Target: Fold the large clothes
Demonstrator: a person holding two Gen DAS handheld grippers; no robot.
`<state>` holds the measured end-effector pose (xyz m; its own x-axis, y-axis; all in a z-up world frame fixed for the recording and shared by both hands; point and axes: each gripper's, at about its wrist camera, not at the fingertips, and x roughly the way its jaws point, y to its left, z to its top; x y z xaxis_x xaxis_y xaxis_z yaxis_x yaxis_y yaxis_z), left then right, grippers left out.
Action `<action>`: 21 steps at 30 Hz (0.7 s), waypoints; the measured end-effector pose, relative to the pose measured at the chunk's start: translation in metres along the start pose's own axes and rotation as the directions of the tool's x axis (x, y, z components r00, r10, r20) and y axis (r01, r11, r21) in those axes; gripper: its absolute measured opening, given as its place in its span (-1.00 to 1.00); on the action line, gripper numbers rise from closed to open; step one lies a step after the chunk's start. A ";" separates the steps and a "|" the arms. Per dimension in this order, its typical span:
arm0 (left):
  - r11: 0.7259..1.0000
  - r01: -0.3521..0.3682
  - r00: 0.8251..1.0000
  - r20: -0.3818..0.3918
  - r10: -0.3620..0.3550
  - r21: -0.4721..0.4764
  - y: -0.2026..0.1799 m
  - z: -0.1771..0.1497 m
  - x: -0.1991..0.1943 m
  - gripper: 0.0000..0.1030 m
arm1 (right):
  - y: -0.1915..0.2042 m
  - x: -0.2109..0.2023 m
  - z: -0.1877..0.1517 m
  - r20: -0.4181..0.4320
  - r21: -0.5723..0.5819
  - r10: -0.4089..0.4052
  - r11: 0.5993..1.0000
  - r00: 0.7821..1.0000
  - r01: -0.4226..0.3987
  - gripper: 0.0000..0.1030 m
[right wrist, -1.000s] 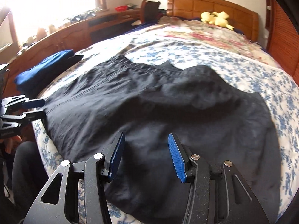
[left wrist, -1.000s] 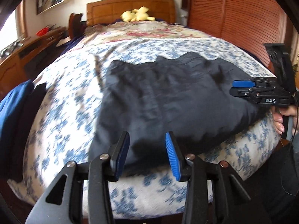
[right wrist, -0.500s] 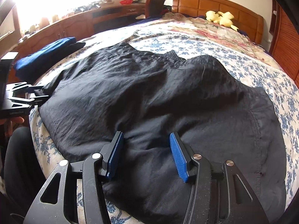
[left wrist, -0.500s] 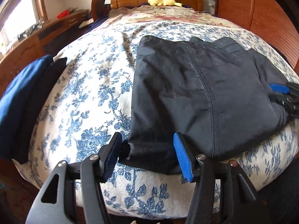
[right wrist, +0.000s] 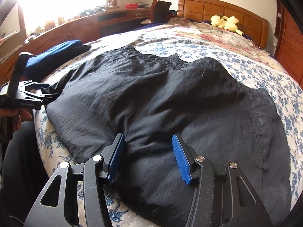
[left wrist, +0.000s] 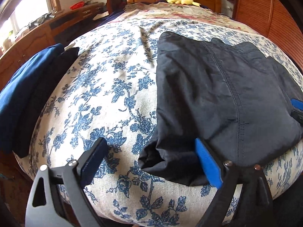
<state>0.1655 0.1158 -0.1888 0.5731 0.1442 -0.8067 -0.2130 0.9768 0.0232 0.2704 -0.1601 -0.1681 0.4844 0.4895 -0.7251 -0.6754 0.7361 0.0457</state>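
My left gripper (left wrist: 151, 162) has just spread its jaws wide, freeing the near corner of the dark thin-fabric garment (left wrist: 217, 94) on the blue-floral bedspread (left wrist: 106, 87). It runs toward one o'clock. My right gripper (right wrist: 147, 157) stands half-open over its hem, pinching nothing.

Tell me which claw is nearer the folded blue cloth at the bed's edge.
Left. The left claw is at the black garment's corner on the side toward the blue cloth; the right claw sits over the garment's middle, farther away.
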 end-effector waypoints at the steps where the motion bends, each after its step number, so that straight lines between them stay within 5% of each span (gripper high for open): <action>1: 1.000 0.000 1.000 0.001 0.000 -0.005 0.000 -0.001 0.000 0.81 | -0.001 0.000 0.000 0.001 0.001 0.005 1.000 1.000 -0.005 0.03; 6: 1.000 0.008 1.000 0.015 -0.008 -0.023 0.001 -0.003 -0.008 0.77 | -0.001 -0.004 0.000 -0.007 -0.005 -0.006 1.000 1.000 0.006 0.06; 11: 0.998 0.063 0.997 0.041 -0.063 -0.016 0.001 -0.010 -0.025 0.26 | 0.003 -0.004 0.001 -0.010 -0.022 -0.027 0.999 1.000 0.026 0.06; 21: 0.988 0.148 0.989 0.029 -0.147 -0.042 0.004 -0.016 -0.030 -0.21 | 0.003 0.003 0.004 -0.017 -0.019 -0.044 0.999 0.999 0.044 0.13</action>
<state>0.1348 0.1125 -0.1737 0.6205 0.0035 -0.7842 -0.1590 0.9798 -0.1215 0.2716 -0.1550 -0.1673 0.5046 0.4484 -0.7377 -0.6640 0.7477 0.0003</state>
